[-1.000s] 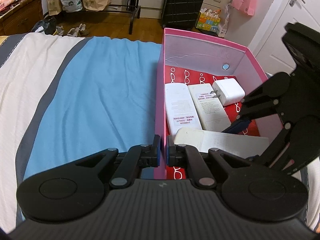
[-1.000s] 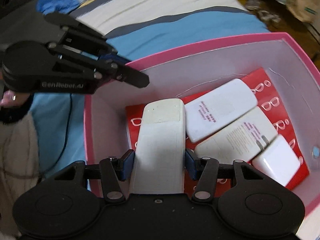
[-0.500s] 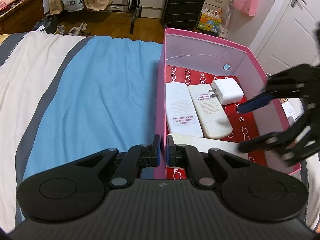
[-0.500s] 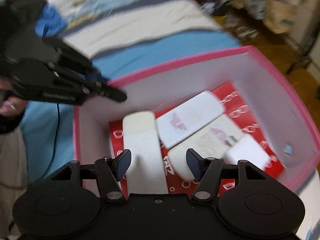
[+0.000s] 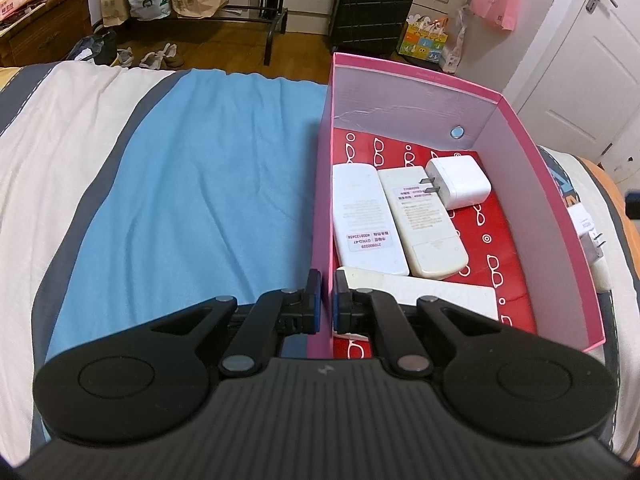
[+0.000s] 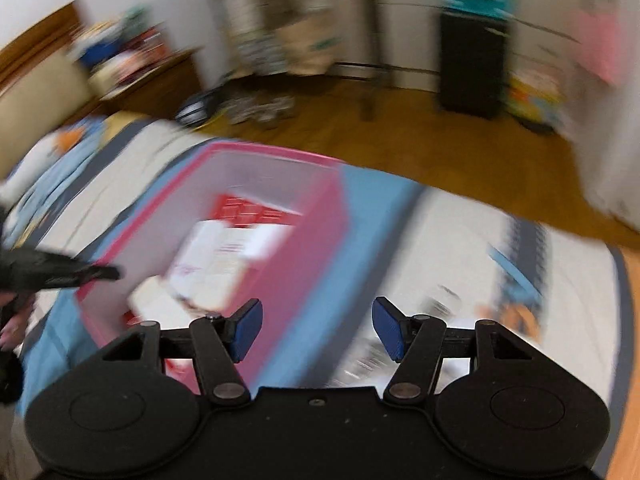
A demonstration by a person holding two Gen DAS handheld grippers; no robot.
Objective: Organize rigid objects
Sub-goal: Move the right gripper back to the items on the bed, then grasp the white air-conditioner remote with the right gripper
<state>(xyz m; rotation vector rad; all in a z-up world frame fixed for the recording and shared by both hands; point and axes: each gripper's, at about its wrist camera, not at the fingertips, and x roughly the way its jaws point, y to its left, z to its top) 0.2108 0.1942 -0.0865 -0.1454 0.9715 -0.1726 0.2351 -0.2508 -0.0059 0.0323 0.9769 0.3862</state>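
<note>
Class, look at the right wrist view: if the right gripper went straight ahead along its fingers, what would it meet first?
Probably the striped bedcover, just beside the pink box. The right gripper is open and empty, with nothing between its fingers. The frame is badly blurred, so depth is uncertain.

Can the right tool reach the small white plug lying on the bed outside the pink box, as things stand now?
Probably yes: the right tool is open and empty, and the plug lies uncovered beside the pink box, on that tool's side.

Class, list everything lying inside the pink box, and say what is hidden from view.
Inside the pink box: two white remotes side by side, a white charger plug, and a third remote lying crosswise nearest. The left claw, shut on the box wall, covers that remote's end.
</note>
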